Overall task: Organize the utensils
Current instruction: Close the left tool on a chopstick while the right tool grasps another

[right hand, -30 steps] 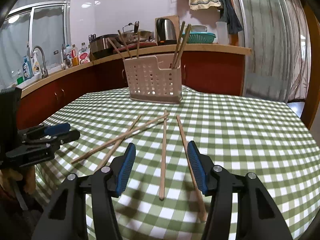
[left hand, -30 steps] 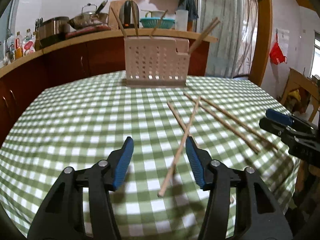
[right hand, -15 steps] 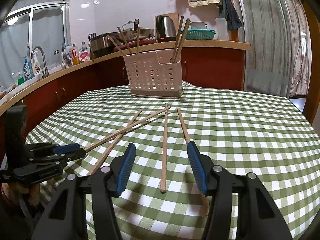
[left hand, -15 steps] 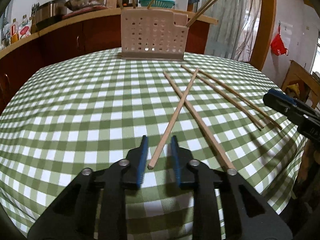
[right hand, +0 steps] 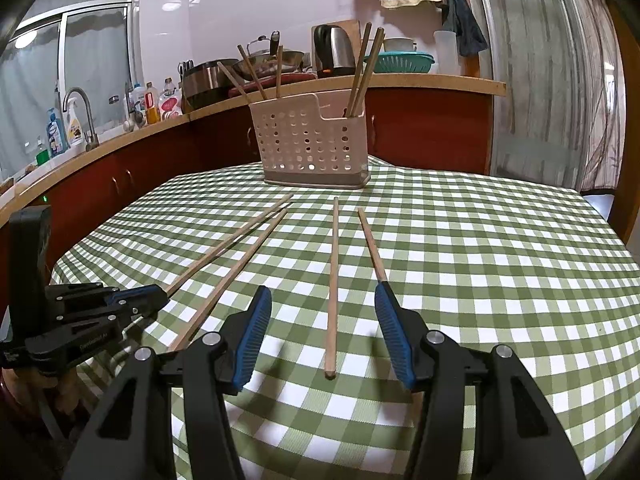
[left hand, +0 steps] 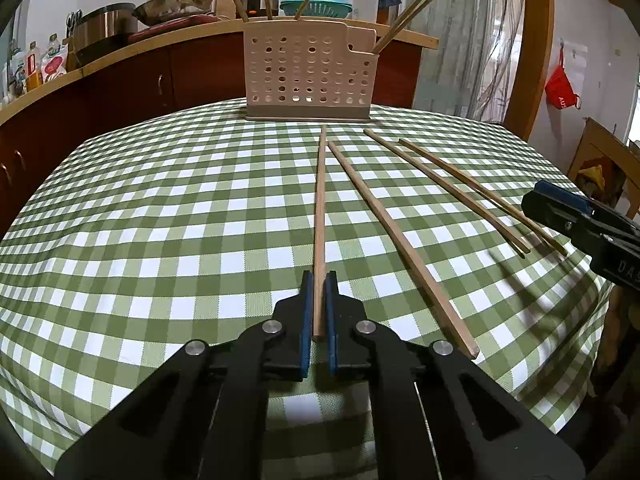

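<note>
On the bench (left hand: 120, 208), covered in a green-and-white checked cloth, the left claw (left hand: 319, 304) has pinched its blue pads shut on the near end of one wooden chopstick (left hand: 320, 216). That stick's long axis runs straight away from the claw toward the perforated utensil basket (left hand: 308, 76) standing at the far side, so the stick already points at its destination; as I judge it, the coming move turns on lifting and tipping the stick upright before it can drop into a compartment.

The right claw (right hand: 324, 332) hovers with its jaws roughly half open and grips nothing. A second chopstick (right hand: 333, 280) lies on the cloth between its pads, untouched, also pointing lengthwise toward the basket (right hand: 312, 140), which puts the right hand nearest to that one.

Counted from the left wrist view, four chopsticks are off the basket: the gripped one, a neighbour (left hand: 400, 240) lying just beside it to the right, and a close pair (left hand: 460, 192) further right, near the right claw (left hand: 576, 220). The basket holds roughly five more, three leaning in the taller left section and two in the lower right compartment. There is one basket and two claws.

Judging by this, the sorting is about half finished, with the left hand's stick the next to go in.
</note>
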Tool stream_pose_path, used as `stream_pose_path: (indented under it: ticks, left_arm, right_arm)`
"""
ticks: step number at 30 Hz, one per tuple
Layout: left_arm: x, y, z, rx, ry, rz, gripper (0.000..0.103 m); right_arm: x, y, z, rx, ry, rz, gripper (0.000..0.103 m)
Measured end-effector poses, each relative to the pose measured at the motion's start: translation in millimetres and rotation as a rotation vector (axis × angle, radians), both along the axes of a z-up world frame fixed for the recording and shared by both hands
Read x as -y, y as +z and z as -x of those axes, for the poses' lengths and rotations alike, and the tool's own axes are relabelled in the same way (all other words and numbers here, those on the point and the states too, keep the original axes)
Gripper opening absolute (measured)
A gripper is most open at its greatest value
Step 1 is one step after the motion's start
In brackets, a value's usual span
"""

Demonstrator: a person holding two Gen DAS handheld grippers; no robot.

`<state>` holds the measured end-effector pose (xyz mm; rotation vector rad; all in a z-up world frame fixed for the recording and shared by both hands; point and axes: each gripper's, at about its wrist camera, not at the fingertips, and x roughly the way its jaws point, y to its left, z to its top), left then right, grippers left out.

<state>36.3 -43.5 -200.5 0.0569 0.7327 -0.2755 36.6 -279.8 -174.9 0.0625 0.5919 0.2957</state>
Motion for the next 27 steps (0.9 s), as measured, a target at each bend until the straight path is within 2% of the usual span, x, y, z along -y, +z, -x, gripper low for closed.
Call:
stream_pose_path:
  ticks: [5,12,17,22,23,27]
  left_arm:
    - [-2,2,2,0.006,0.006,0.002,0.006]
    - [-1,3,2,0.008,0.015,0.001,0.006]
    - [-2,3,3,0.015,0.025,0.002,0.006]
    - [-2,4,3,0.016,0.027,0.001,0.006]
    - [-2,5,4,0.017,0.028,0.002,0.006]
    - [-2,7,4,0.028,0.029,0.001,0.006]
  right_arm:
    - [1,-6,2,-0.021,0.004,0.002,0.049]
    - [-1,-17,0,-0.066,0.01,-0.004,0.033]
    - [-1,-24,-4,-0.095,0.005,-0.009,0.028]
    - [1,-31,-10,-0.132,-0.004,-0.013,0.014]
    - [2,-31,-10,-0.135,-0.004,-0.013,0.008]
    - [0,-27,-5,-0.115,-0.008,0.003,0.007]
